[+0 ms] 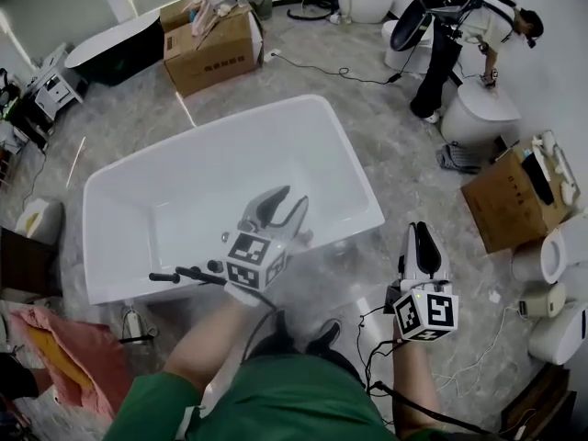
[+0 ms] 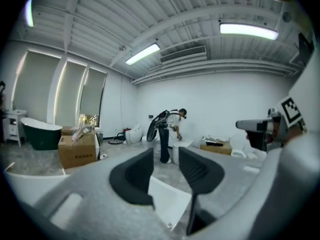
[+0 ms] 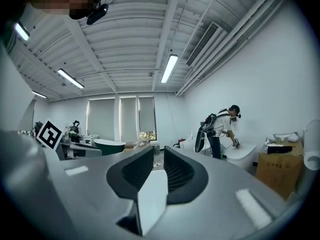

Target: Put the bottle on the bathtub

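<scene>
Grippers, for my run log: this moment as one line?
left gripper: slightly open, empty | right gripper: shut, empty | bottle: not in view

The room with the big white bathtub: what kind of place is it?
Probably a bathroom-fittings showroom or storeroom: a white bathtub stands on the open floor, with loose toilets and cardboard boxes around it.

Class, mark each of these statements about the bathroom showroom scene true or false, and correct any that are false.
1. The bathtub in front of the wearer is white. True.
2. The left hand-held gripper holds a bottle. False: nothing is between its jaws.
3. Another person bends over a white fixture near the far wall. True.
4. The cardboard box beyond the bathtub is sealed shut. False: it is open, with things sticking out.
</scene>
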Available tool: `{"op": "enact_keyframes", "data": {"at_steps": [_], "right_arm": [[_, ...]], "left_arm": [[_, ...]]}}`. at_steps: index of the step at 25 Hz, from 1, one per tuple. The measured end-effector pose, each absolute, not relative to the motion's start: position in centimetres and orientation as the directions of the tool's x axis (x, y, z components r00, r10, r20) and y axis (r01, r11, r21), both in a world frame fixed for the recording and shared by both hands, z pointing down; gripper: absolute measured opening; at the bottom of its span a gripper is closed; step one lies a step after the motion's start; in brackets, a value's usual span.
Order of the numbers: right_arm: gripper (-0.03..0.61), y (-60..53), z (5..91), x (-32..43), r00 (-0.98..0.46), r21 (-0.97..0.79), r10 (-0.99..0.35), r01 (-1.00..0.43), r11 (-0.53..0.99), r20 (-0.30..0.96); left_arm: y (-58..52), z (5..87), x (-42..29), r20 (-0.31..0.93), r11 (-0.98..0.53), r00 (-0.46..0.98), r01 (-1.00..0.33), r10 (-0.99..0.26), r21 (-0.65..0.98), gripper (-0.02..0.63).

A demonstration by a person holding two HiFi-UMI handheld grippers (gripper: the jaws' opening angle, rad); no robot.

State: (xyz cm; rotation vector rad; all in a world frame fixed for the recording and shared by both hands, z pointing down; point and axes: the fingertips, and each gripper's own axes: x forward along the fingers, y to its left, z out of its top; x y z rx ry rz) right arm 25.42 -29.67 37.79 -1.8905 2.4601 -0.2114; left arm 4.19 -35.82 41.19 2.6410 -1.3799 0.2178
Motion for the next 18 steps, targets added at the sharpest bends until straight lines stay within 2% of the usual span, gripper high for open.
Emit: {"op": "enact_keyframes", "data": {"at_steps": [5, 18], "right_arm": [[0.054, -29.0, 34.2, 25.8, -0.254, -0.100, -0.967, -0.963, 0.251, 0.009], [0.053, -26.1, 26.2, 27.2, -0.233, -0.036, -0.963, -0.970, 0.239, -0.137]], "left_arm": [[-34.7, 35.6, 5.5, 0.126, -0.594, 0.587, -0.804, -0.800, -0.026, 0.154], [-31.8, 27.0, 8.7, -0.002, -0.646, 0.647, -0.761, -0.762, -0.064, 0.152]]}}
